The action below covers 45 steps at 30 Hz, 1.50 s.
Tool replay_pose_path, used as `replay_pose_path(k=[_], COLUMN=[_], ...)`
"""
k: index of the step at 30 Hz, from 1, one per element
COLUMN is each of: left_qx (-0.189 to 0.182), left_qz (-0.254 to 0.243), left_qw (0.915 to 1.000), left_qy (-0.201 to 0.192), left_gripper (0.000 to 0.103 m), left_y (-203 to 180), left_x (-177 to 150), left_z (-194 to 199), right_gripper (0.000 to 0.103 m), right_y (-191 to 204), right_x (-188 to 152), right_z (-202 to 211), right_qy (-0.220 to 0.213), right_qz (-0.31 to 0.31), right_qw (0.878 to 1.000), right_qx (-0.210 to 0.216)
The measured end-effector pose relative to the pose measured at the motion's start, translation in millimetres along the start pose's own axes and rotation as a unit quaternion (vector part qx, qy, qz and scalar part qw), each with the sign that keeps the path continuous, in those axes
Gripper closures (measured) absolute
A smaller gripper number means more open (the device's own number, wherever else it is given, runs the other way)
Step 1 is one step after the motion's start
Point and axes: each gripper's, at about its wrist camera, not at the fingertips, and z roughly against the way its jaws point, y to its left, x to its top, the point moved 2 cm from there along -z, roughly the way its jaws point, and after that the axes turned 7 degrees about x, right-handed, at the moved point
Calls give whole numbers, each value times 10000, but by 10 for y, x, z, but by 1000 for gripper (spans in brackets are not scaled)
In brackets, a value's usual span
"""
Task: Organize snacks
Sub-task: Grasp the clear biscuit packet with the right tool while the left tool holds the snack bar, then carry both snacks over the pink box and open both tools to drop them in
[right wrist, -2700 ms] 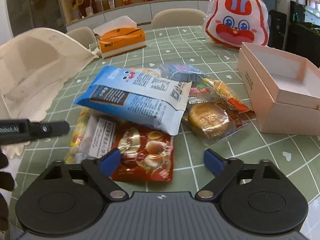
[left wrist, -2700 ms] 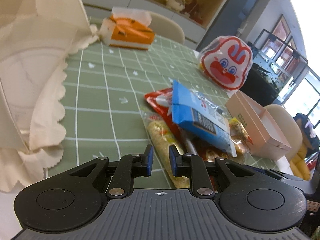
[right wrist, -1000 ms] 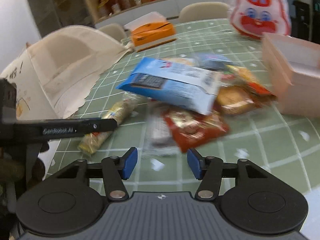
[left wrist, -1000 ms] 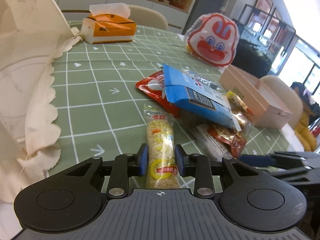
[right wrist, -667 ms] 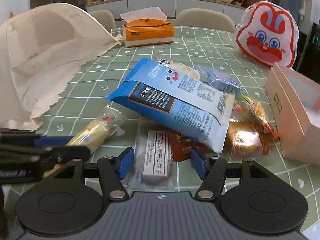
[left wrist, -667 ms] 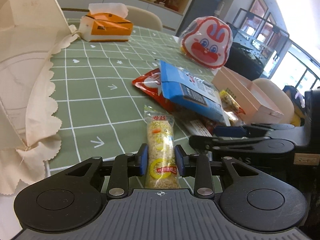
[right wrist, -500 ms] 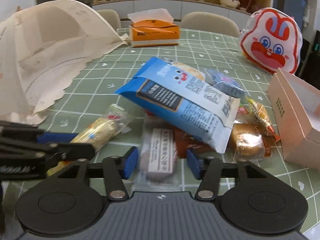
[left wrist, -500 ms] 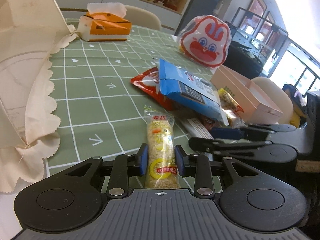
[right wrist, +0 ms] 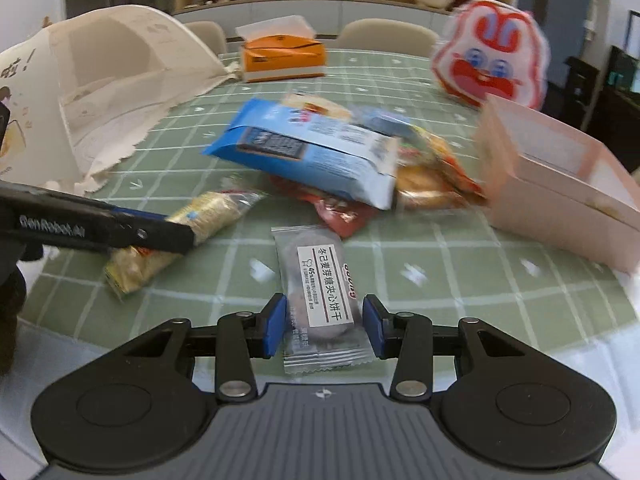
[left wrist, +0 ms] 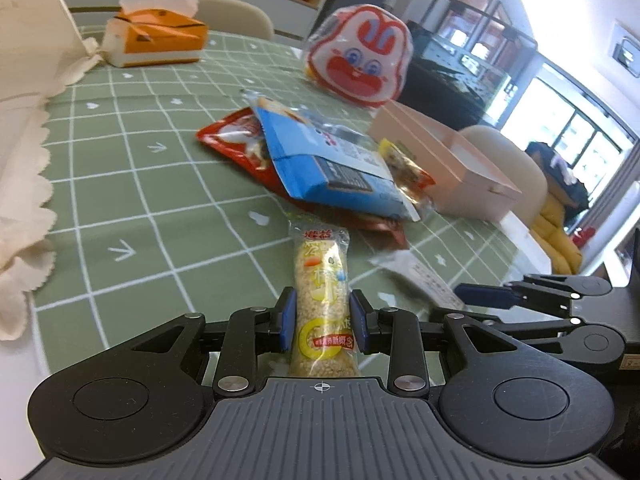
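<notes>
My left gripper (left wrist: 322, 324) is shut on a yellow rice-crisp bar (left wrist: 322, 292), held near the table's front edge; the bar also shows in the right wrist view (right wrist: 180, 236). My right gripper (right wrist: 325, 328) is shut on a clear-wrapped sandwich biscuit (right wrist: 320, 292), pulled toward the front edge; the biscuit shows in the left wrist view (left wrist: 424, 280). A pile of snacks lies behind, topped by a blue packet (right wrist: 312, 152) (left wrist: 332, 164) over a red packet (left wrist: 236, 136) and small pastries (right wrist: 428, 184).
An open pink box (right wrist: 560, 184) (left wrist: 452, 164) stands right of the pile. A rabbit-face bag (right wrist: 490, 52) and an orange tissue box (right wrist: 282, 58) sit at the back. A cream fabric bag (right wrist: 100, 92) lies at the left on the green checked tablecloth (left wrist: 132, 200).
My right gripper closed on the biscuit and drew it out from under the pile toward the front edge. My left gripper still holds the bar and has shifted slightly.
</notes>
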Motion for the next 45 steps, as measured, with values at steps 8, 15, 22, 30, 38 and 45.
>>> replay_pose_path(k=[8, 15, 22, 30, 38, 45], left_qx=[-99, -84, 20, 144, -112, -443], left_qz=[-204, -278, -506, -445, -935, -1523], left_qw=[9997, 9996, 9987, 9989, 9953, 9867], left_qy=[43, 17, -72, 22, 212, 348], left_gripper=[69, 69, 69, 69, 70, 69], left_y=[-164, -191, -258, -380, -952, -1696], left_x=[-59, -78, -103, -148, -308, -332], left_z=[-17, -8, -2, 24, 78, 19], right_gripper=[54, 37, 63, 63, 63, 63], right_y=[-129, 9, 71, 123, -291, -861], right_x=[-149, -97, -81, -179, -349, -511], right_z=[143, -3, 12, 198, 719, 1164], right_qy=[-96, -305, -317, -427, -829, -1210], right_qz=[-301, -199, -77, -30, -431, -845], right_qw=[9995, 9993, 9995, 9991, 9956, 9883], right_qx=[-22, -21, 21, 35, -44, -377])
